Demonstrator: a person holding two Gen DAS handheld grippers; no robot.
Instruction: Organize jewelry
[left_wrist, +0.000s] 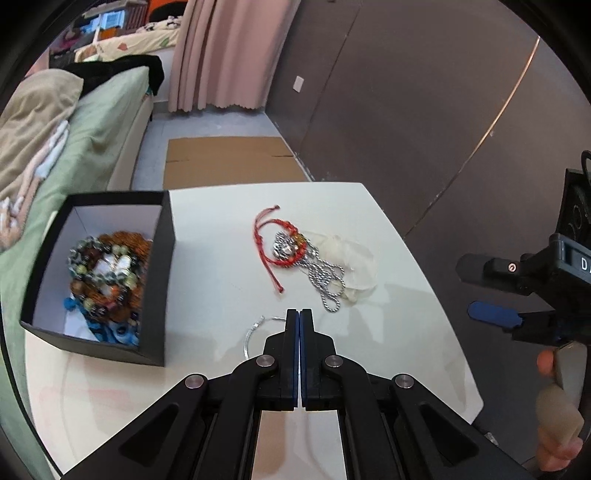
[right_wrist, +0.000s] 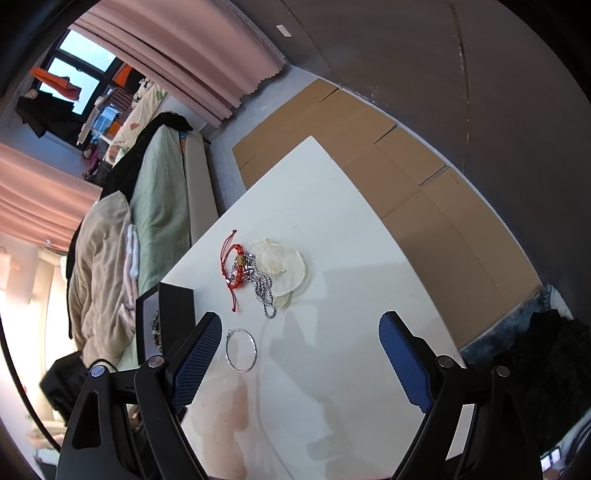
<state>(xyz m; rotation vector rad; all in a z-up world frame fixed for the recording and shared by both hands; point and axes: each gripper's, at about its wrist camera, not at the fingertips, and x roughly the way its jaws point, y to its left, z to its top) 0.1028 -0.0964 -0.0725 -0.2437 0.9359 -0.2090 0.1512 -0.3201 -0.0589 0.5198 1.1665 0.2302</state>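
Observation:
A black box (left_wrist: 162, 280) on the white table (left_wrist: 221, 258) holds several beaded bracelets (left_wrist: 107, 266); the box also shows in the right wrist view (right_wrist: 177, 306). A red cord bracelet (left_wrist: 277, 240), a silver chain (left_wrist: 327, 280) and a clear pouch (left_wrist: 354, 258) lie in a pile mid-table; the pile shows in the right wrist view as bracelet (right_wrist: 236, 266), chain (right_wrist: 264, 291) and pouch (right_wrist: 284, 266). A thin silver bangle (right_wrist: 241, 350) lies flat nearer me. My left gripper (left_wrist: 299, 314) is shut and empty, its tips just above the bangle (left_wrist: 255, 332). My right gripper (right_wrist: 301, 354) is open and empty above the table.
A bed with green and beige bedding (left_wrist: 55, 155) runs along the table's left side. Flattened cardboard (right_wrist: 388, 155) lies on the floor beyond the table, by a dark wall (left_wrist: 406, 92). Pink curtains (left_wrist: 225, 51) hang at the back. The right gripper's body (left_wrist: 535, 288) is at the table's right edge.

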